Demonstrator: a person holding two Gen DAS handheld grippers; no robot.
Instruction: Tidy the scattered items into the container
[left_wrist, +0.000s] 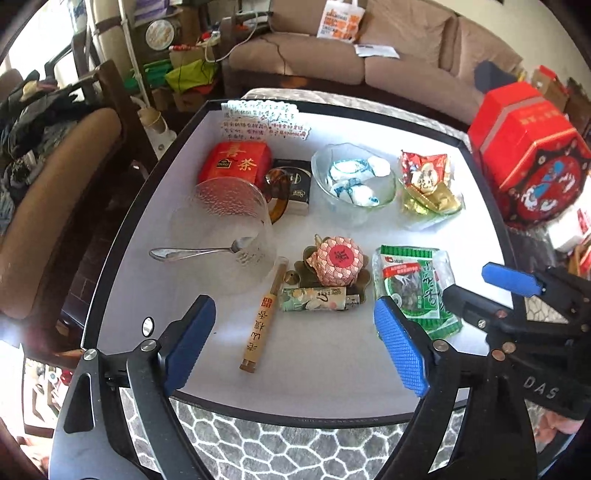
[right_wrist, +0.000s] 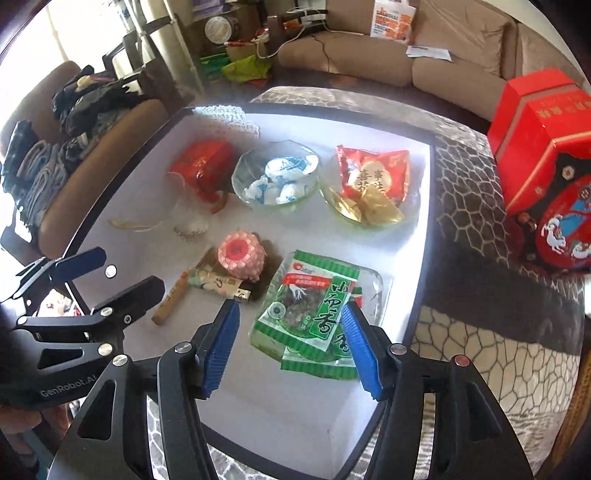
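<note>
Left tongs: apart, nothing between the blue pads; they hang over the near edge of the white tabletop, above the incense tube.
Right tongs: apart, over the green snack packets — the pads do not press on them. Nothing is held.
Green snack packets: a few stacked on a clear glass tray at the near right of the tabletop.
Incense tube: a slim tan tube with red characters, lying flat just beside the glass pitcher.
Glass pitcher: clear, dimpled, with an amber handle; a metal spoon lies at its near side.
Lighter: printed in green, lying just in front of the pink-wrapped round packet, which sits on a dark brass-coloured dish.
Far row: a red tea box, a black box behind the pitcher handle, a clear bowl of blue-and-white wrapped sweets, and a green glass dish with red and gold packets.
Red octagonal tin: off the white tabletop to the right — well apart from the scattered items.
Background: a brown sofa beyond the tabletop.
</note>
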